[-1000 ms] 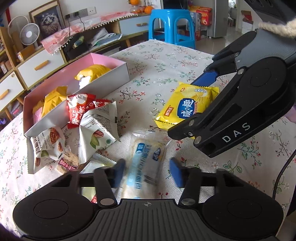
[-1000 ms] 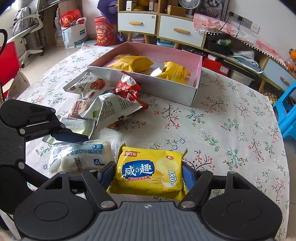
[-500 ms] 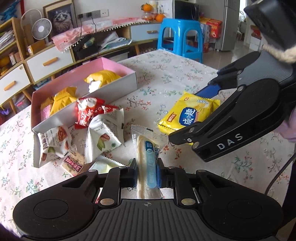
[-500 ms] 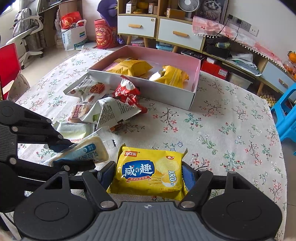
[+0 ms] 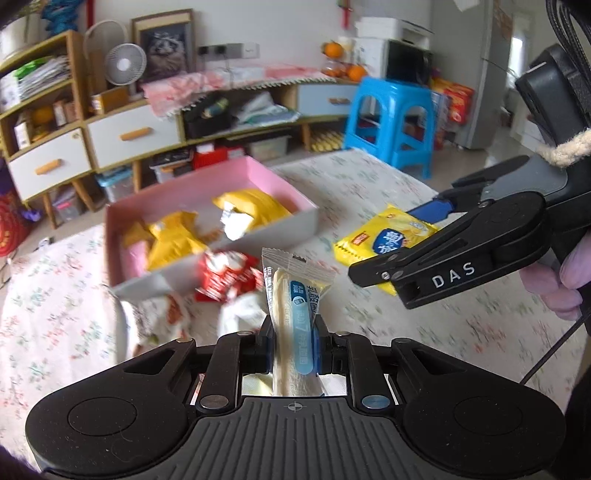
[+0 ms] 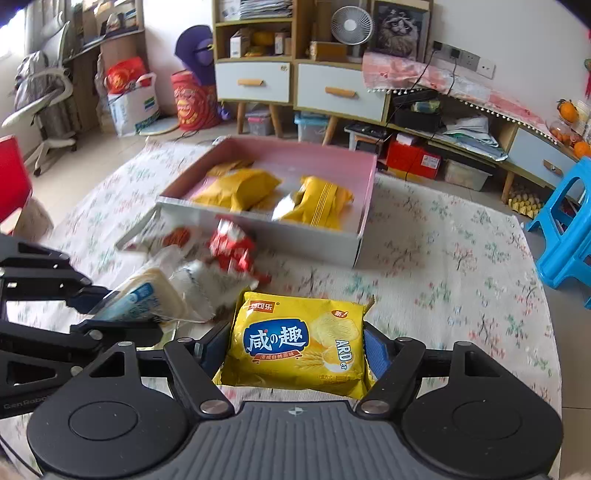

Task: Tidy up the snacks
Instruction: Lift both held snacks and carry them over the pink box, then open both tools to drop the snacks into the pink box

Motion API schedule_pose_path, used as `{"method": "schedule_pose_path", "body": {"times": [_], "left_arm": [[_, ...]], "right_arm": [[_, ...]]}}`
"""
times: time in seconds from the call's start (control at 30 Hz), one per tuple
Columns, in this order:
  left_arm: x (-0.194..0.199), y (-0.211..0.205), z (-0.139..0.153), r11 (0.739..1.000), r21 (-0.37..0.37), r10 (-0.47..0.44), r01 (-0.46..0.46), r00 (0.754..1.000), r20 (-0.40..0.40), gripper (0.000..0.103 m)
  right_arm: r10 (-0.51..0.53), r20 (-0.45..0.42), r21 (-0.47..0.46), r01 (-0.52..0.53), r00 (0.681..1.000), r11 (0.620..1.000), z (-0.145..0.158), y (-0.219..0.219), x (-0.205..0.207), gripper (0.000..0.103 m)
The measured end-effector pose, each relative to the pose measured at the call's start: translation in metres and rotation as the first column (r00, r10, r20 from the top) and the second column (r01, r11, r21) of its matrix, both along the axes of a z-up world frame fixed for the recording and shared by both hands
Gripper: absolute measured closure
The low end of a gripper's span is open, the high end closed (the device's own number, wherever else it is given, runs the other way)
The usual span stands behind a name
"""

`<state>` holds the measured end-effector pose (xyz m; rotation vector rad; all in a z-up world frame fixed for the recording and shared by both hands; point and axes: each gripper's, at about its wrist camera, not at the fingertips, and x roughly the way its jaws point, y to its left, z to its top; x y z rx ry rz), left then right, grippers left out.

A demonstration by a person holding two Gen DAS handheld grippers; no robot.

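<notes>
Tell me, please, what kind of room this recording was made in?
Most likely a lived-in home living room: a drawer cabinet cluttered with household things, a desk fan, and a floral tablecloth.

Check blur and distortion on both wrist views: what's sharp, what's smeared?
Left wrist: the white-and-blue packet in the left claw is sharp; tablecloth and pink box smear with motion. Right wrist: the yellow cracker pack in the right claw is crisp; the loose red packet blurs. Both show fisheye bending at the edges.

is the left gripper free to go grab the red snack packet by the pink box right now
Probably not: the left gripper is shut on the white and blue packet. The red packet lies uncovered beside the pink box.
</notes>
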<state>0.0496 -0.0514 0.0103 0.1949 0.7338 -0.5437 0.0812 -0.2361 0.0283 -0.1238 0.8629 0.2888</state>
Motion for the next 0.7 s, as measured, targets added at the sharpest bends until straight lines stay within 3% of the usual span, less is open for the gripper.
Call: {"method": "schedule_pose_path", "body": {"times": [0.33, 0.7], "left_arm": [[0.073, 0.022, 0.015, 0.984, -0.088, 0.151, -0.154, 0.988, -0.042, 0.087], [0.163, 0.039, 0.002, 0.933, -0.168, 0.302, -0.319, 0.946, -0.118, 0.087]], "right_arm": [[-0.082, 0.033, 0.042, 0.080, 0.996, 0.996, 0.010, 0.001, 0.059, 0.040], [-0.181, 0.024, 0.113, 0.178, 0.983, 0.978, -0.001, -0.004, 0.125, 0.040]]}}
